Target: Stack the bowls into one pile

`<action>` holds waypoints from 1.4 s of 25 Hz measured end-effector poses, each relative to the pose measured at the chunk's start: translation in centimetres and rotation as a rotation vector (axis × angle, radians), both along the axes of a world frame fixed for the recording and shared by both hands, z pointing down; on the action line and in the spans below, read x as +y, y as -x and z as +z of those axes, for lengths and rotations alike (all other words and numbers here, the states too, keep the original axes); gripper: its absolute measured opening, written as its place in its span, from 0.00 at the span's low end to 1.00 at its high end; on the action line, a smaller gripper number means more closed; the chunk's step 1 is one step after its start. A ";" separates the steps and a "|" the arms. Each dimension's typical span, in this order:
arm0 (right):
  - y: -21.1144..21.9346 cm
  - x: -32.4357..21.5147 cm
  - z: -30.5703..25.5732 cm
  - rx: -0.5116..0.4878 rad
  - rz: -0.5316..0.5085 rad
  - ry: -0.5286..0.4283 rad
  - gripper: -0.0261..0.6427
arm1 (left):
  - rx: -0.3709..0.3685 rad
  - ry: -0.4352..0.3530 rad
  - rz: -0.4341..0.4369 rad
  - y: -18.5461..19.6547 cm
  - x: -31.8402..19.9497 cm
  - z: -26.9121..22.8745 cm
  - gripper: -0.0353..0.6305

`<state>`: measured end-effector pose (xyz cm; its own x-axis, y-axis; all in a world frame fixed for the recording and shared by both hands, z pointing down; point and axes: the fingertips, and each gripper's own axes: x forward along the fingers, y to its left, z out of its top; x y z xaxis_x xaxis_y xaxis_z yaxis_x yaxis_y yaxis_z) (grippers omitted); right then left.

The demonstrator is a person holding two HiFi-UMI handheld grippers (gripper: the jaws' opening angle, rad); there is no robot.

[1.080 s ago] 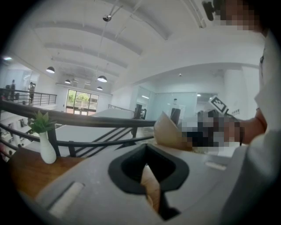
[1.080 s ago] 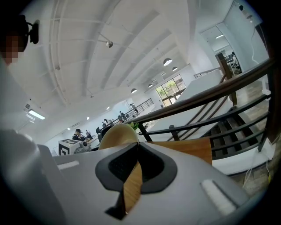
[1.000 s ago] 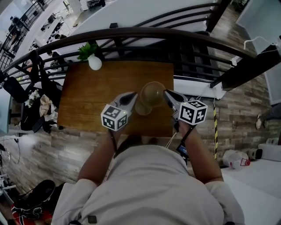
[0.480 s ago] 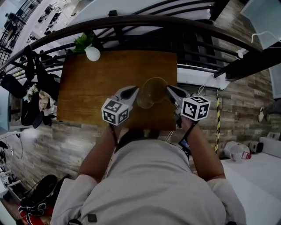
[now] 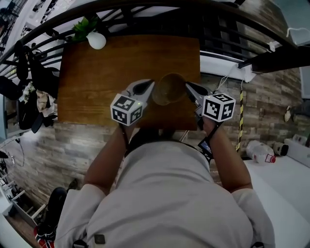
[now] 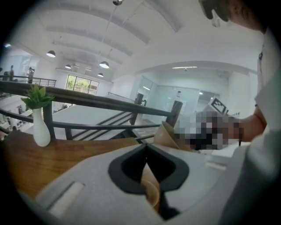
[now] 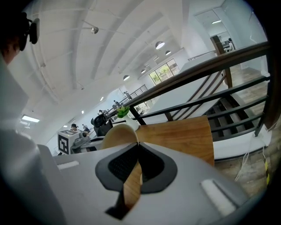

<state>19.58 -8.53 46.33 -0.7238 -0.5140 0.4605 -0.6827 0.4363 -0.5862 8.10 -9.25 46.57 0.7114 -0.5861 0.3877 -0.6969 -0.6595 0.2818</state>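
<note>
Two tan wooden bowls hang together over the near right part of the wooden table (image 5: 97,77). The upper bowl (image 5: 172,86) overlaps the lower bowl (image 5: 159,98) on its left. My left gripper (image 5: 147,86) is shut on the rim of one bowl (image 6: 151,193), and the other bowl (image 6: 169,134) shows tilted just beyond its jaws. From the right, my right gripper (image 5: 189,87) is shut on a bowl's rim (image 7: 131,184); that bowl's wall (image 7: 119,132) rises over the jaws. How the bowls touch is hidden.
A white vase with a green plant (image 5: 96,39) stands at the table's far left corner. A dark railing (image 5: 145,14) runs behind the table. The table's near edge is right under the grippers. A plastic bottle (image 5: 259,151) lies on the floor at the right.
Both grippers have sunk toward the table top with the bowls between them. The two bowls overlap more closely than before. Both grips are unchanged.
</note>
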 end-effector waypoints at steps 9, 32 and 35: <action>1.2 -1.1 4.6 0.030 -0.028 0.071 0.06 | -0.002 0.062 0.014 1.0 -1.3 4.1 0.06; 1.4 -2.3 17.2 0.088 -0.065 0.267 0.06 | -0.018 0.221 0.034 1.4 -3.8 14.5 0.06; 0.9 -3.2 18.8 0.090 -0.071 0.288 0.07 | -0.021 0.243 0.032 0.8 -4.6 16.1 0.06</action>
<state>18.69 -11.69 65.15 -0.7030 -0.3024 0.6437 -0.7111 0.3099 -0.6311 7.32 -13.82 62.68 0.7185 -0.4507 0.5298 -0.6840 -0.5962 0.4204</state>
